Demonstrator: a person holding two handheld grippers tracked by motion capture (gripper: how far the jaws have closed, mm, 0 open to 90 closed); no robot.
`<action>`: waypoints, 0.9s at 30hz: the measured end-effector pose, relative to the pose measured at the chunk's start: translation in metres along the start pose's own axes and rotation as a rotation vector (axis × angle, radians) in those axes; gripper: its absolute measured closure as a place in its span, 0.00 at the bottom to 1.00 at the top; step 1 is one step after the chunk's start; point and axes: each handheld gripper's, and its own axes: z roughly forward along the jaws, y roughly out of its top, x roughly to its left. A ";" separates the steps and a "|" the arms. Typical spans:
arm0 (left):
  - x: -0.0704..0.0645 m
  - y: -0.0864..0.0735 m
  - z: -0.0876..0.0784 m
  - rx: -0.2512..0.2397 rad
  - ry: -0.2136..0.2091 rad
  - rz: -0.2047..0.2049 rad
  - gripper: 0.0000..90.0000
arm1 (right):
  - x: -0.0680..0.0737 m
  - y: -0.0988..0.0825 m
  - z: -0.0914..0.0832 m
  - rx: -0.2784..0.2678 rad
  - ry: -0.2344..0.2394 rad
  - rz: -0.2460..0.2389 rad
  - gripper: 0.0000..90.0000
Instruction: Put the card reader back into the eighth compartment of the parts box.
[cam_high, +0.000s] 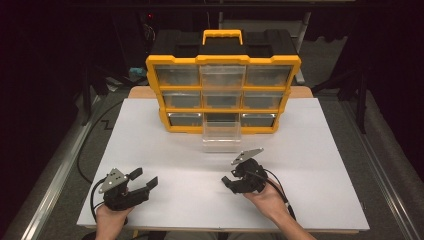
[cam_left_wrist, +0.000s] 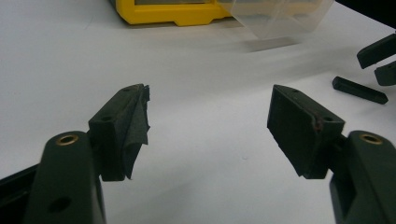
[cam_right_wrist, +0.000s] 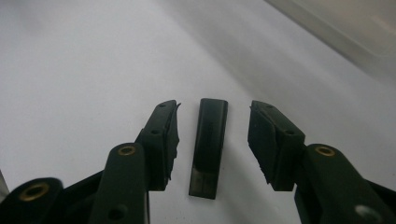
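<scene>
I see a yellow and black drawer box standing at the far side of the white table, w/ a yellow handle on top. It has three rows of clear drawers. One clear drawer in the bottom middle is pulled out toward me and sticks out over the table. In the left gripper view that drawer looks blurry, so I can't tell more about it.

My left gripper is near the front left of the table, held in a hand. Its jaws are spread wide apart w/ nothing between them. In the left gripper view the pad on one jaw looks frayed and peeling at the edge.

My right gripper is near the front middle, a bit right, held in the other hand. Its jaws are apart too, one on each side of a small black bar that lies flat on the table. The jaws are just beside the bar, not touching it. In the left gripper view the bar lies close to the right gripper's jaws.

Nothing stands btw the grippers and the drawer box but bare white table. The table sits on a wood top that peeks out at the back corners. The room around is dark, w/ grey floor and a black cable on the left.
</scene>
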 end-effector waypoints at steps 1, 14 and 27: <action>0.000 0.000 0.000 0.000 0.000 0.000 0.33 | 0.000 0.000 0.001 0.008 0.000 0.000 0.61; -0.001 0.000 0.000 0.001 -0.001 0.004 0.33 | 0.000 0.002 0.011 0.079 -0.005 -0.012 0.69; -0.001 0.000 0.000 0.002 0.001 0.004 0.33 | 0.004 0.001 0.016 0.120 -0.024 -0.055 0.76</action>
